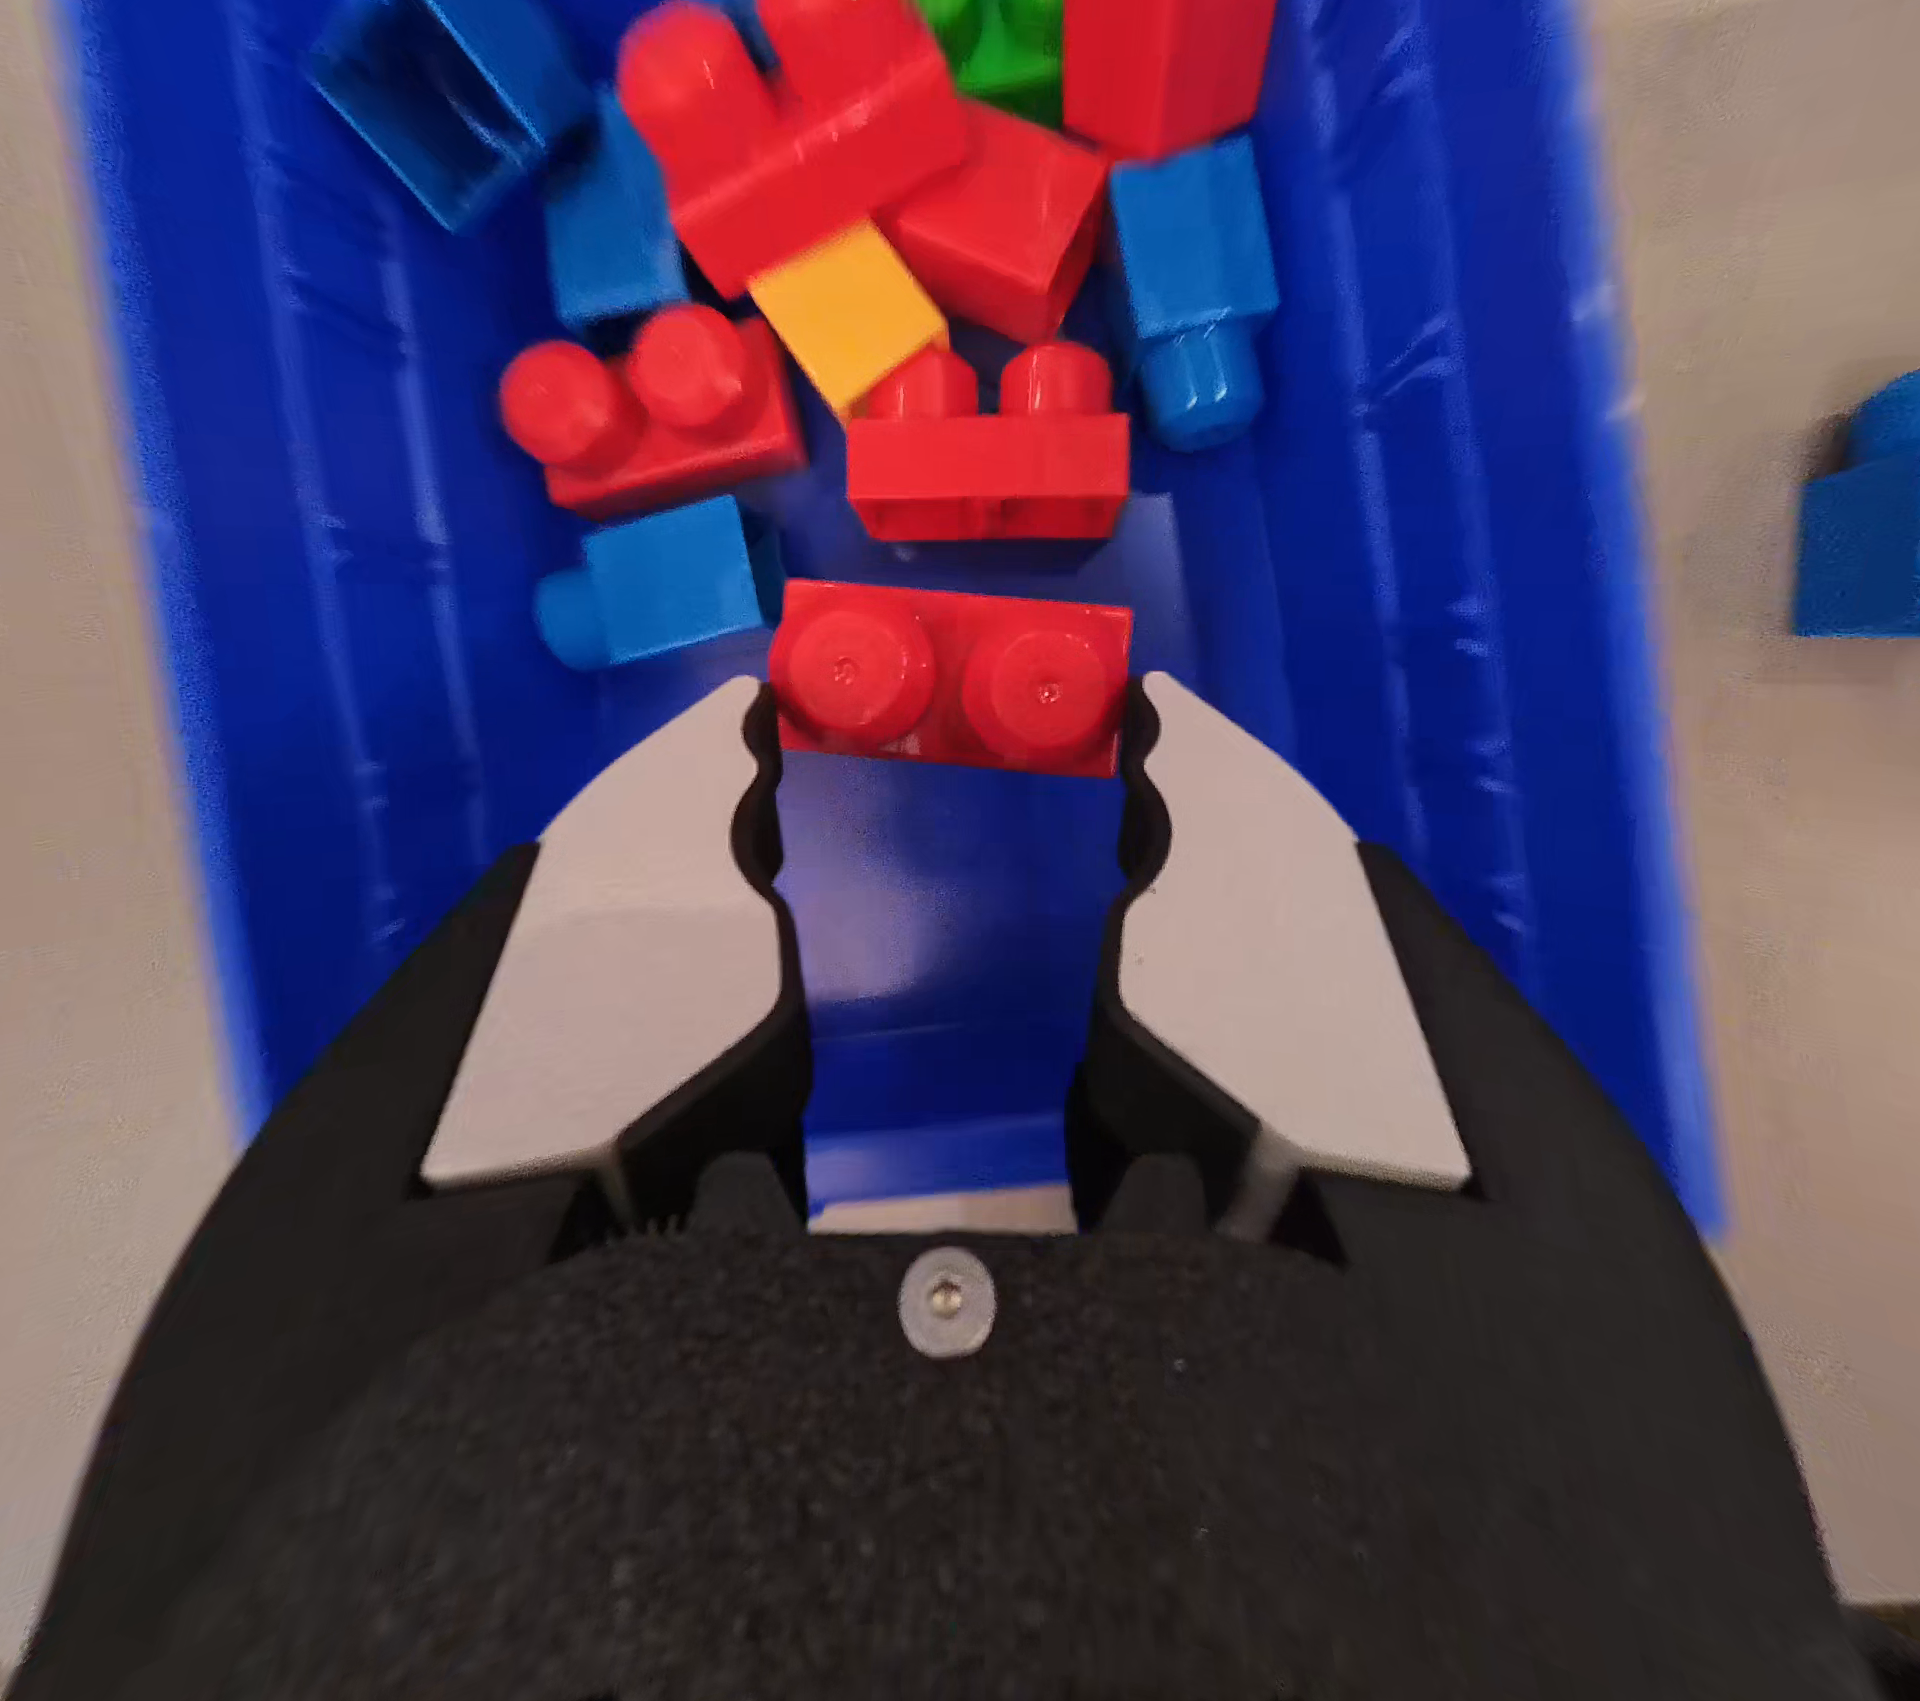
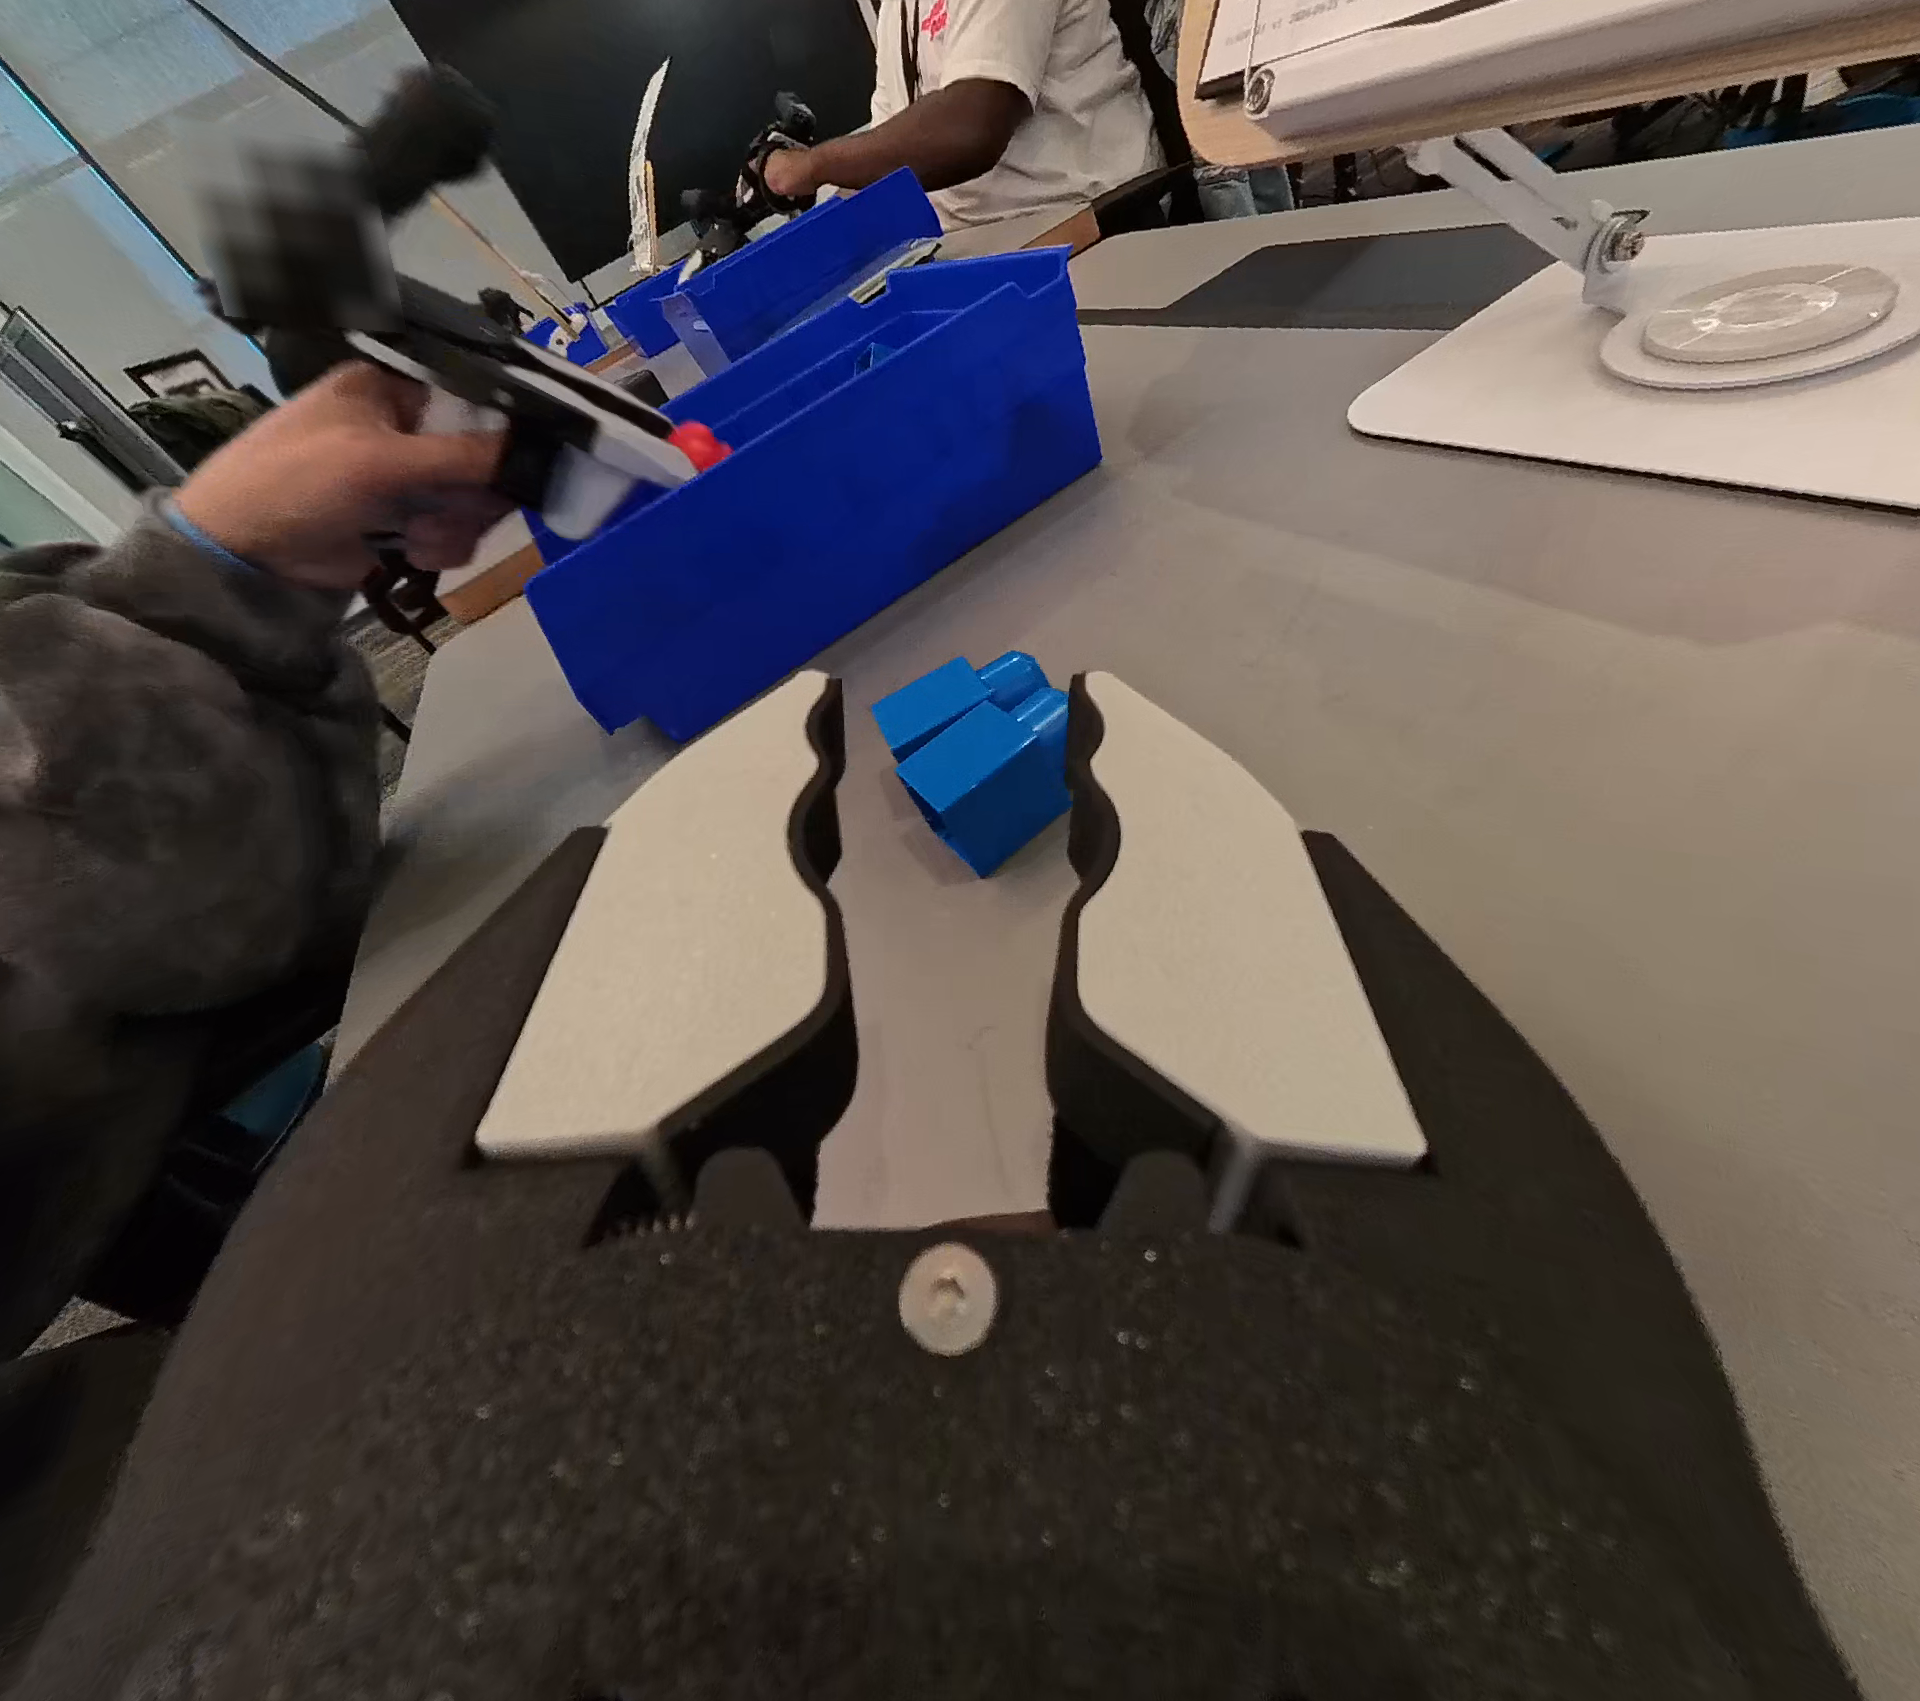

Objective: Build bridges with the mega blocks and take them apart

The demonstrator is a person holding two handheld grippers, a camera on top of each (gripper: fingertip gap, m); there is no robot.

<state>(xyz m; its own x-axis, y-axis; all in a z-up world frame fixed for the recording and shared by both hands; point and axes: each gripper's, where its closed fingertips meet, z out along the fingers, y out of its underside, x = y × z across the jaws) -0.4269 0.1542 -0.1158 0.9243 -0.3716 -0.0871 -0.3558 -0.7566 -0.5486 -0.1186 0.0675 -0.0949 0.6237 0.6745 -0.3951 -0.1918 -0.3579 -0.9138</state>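
Left wrist view: red block (image 1: 951,680) clamped between tool (image 1: 948,695) tips.

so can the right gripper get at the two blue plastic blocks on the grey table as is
Probably yes: the right gripper is open, with the two blue plastic blocks lying just ahead between its fingertips on the grey table, and nothing sits in between.
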